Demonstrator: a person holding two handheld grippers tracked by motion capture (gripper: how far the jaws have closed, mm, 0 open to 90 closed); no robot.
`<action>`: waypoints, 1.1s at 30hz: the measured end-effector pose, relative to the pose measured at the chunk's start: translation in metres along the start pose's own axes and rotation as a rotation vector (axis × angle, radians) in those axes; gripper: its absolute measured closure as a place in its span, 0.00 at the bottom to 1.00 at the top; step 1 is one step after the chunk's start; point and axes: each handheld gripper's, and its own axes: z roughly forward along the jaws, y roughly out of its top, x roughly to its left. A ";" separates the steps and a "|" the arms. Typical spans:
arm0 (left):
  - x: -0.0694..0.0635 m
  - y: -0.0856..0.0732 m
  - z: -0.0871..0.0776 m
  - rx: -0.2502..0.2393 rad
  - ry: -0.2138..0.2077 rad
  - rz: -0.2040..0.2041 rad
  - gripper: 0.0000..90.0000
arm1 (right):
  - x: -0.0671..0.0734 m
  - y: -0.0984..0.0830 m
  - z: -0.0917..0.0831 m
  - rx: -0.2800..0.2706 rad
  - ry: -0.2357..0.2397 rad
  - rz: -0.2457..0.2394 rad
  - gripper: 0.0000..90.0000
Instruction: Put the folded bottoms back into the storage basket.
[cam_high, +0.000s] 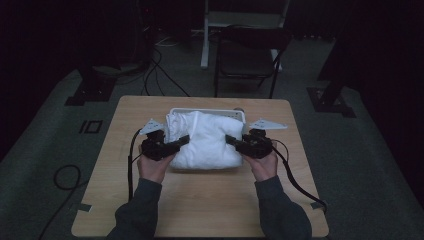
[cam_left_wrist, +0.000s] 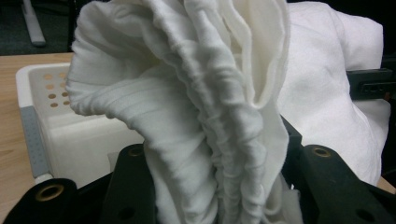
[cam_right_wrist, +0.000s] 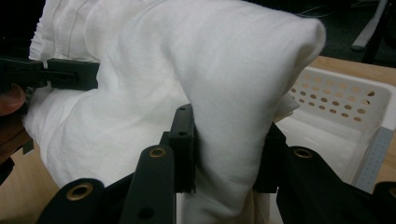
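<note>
Wooden table (cam_high: 200, 200), white cloth (cam_high: 207, 142) pinched between both hand-held grippers.

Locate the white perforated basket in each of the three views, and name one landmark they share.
High view: white basket at table centre, its far rim peeking out behind the white cloth.
Left gripper view: basket at left, behind the cloth.
Right gripper view: basket at right, behind the cloth.
Shared landmark: the white cloth, clamped by both grippers.
</note>
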 end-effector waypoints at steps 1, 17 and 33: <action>0.000 0.001 0.000 -0.001 0.001 0.002 0.63 | 0.000 0.001 0.000 0.000 0.000 0.002 0.75; 0.010 0.010 0.011 0.004 0.011 0.005 0.63 | -0.007 0.011 0.010 0.005 -0.017 0.001 0.75; 0.015 0.021 0.024 0.013 0.018 0.020 0.63 | -0.018 0.018 0.016 0.005 -0.034 0.019 0.75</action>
